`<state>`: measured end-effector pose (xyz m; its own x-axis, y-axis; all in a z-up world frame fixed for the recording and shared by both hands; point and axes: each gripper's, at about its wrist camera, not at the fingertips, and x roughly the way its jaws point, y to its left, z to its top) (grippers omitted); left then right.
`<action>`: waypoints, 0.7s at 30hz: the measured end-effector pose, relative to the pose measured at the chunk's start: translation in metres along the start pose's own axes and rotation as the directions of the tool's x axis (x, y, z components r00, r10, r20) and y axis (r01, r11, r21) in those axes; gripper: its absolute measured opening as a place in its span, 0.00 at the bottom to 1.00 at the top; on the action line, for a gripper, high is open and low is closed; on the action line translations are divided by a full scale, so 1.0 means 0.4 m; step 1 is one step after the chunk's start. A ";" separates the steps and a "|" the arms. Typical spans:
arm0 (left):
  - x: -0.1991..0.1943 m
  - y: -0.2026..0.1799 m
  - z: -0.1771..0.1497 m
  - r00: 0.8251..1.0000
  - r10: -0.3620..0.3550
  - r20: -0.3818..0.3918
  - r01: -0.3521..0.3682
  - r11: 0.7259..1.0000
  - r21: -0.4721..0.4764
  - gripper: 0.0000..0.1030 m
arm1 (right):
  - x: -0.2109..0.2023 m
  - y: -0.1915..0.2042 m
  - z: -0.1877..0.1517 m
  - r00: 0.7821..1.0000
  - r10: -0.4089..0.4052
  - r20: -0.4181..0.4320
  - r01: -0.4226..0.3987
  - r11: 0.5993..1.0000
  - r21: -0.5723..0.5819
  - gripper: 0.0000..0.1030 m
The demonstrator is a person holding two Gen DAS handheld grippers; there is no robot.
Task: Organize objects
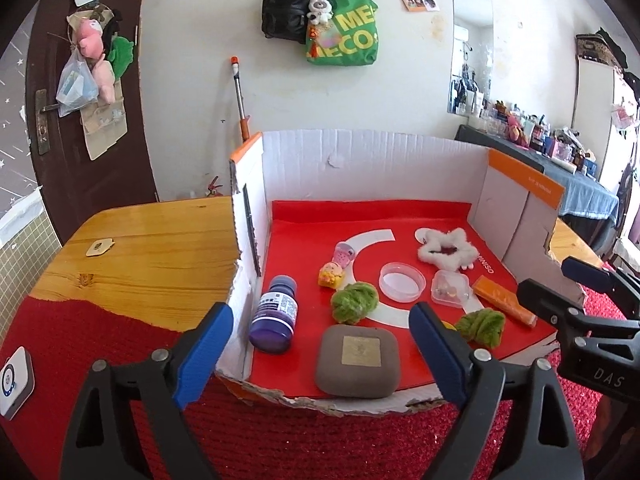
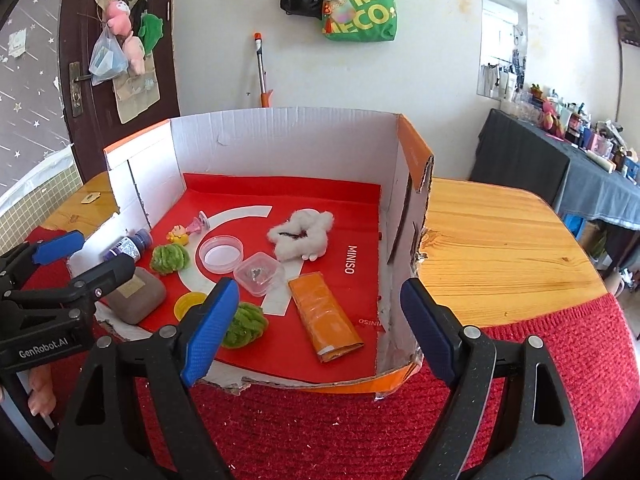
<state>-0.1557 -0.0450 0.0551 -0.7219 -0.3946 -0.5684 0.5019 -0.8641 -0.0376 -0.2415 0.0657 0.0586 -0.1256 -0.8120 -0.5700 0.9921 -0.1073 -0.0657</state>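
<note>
A cut-open cardboard box (image 1: 372,160) with a red floor holds small things: a purple bottle (image 1: 274,314), a grey square case (image 1: 357,361), two green fuzzy balls (image 1: 354,302) (image 1: 482,326), a round clear lid (image 1: 402,282), a small clear box (image 1: 450,288), an orange packet (image 1: 504,300), a white fluffy scrunchie (image 1: 446,250) and two small toys (image 1: 338,266). My left gripper (image 1: 320,356) is open and empty just before the box's front edge. My right gripper (image 2: 320,328) is open and empty at the box's front right, over the orange packet (image 2: 326,318).
The box stands on a wooden table (image 2: 500,240) with a red knitted cloth (image 2: 320,432) in front. A white device (image 1: 14,380) lies at the left on the cloth. A yellow lid (image 2: 188,304) lies inside the box. A cluttered side table (image 2: 580,152) stands at the right.
</note>
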 end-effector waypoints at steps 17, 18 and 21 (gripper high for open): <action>-0.014 0.001 -0.003 0.999 0.016 0.032 -0.016 1.000 0.000 0.98 | -0.014 -0.006 -0.002 1.000 -0.013 0.020 0.013 1.000 0.016 0.89; -0.014 0.001 -0.004 0.999 0.016 0.034 -0.016 1.000 0.000 0.98 | -0.013 -0.006 -0.002 1.000 -0.014 0.023 0.014 1.000 0.017 0.90; -0.018 0.003 -0.003 0.999 0.020 0.040 -0.019 1.000 -0.002 0.99 | -0.013 -0.003 -0.003 1.000 -0.017 0.026 0.016 1.000 0.014 0.90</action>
<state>-0.1493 -0.0427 0.0581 -0.7306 -0.4238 -0.5354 0.5171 -0.8555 -0.0285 -0.2422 0.0707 0.0608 -0.1422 -0.8248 -0.5472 0.9897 -0.1284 -0.0638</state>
